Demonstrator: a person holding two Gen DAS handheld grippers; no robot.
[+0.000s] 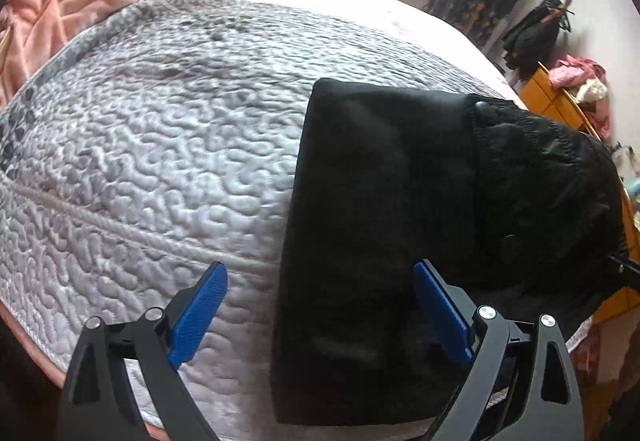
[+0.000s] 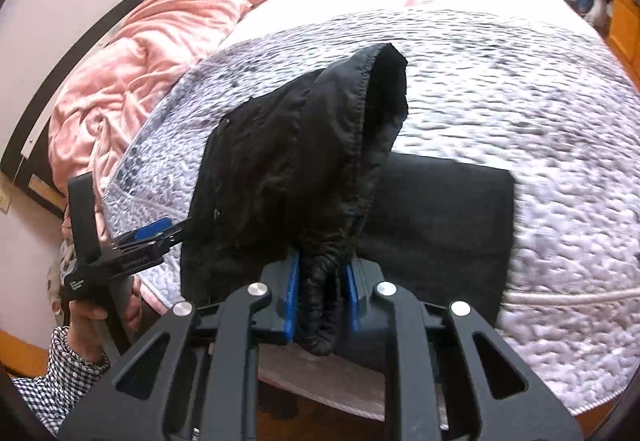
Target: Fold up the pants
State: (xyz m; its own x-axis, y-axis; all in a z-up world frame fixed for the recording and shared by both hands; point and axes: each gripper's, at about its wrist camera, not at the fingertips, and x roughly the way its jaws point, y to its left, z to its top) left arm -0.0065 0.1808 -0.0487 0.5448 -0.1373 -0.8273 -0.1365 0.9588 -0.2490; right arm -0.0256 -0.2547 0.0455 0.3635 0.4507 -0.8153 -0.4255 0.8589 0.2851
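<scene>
One pair of black pants (image 1: 380, 241) is lying partly folded on the near edge of a grey-white quilted cover (image 1: 140, 161) w/ a wavy stitched pattern. Two grippers are showing, each w/ two blue ribbed pads. The left gripper (image 1: 320, 313) is standing wide open, nothing pinched; its right pad is sitting over the flat folded part. The right gripper (image 2: 320, 301) is nearly closed, squeezing a bunched, wrinkly piece of the pants' waist end, lifting it off the cover so the stitched hem is hanging open. One crumpled pink blanket (image 2: 132, 81) is lying behind. One hand (image 2: 86, 325) in a checked sleeve is holding the left tool.
</scene>
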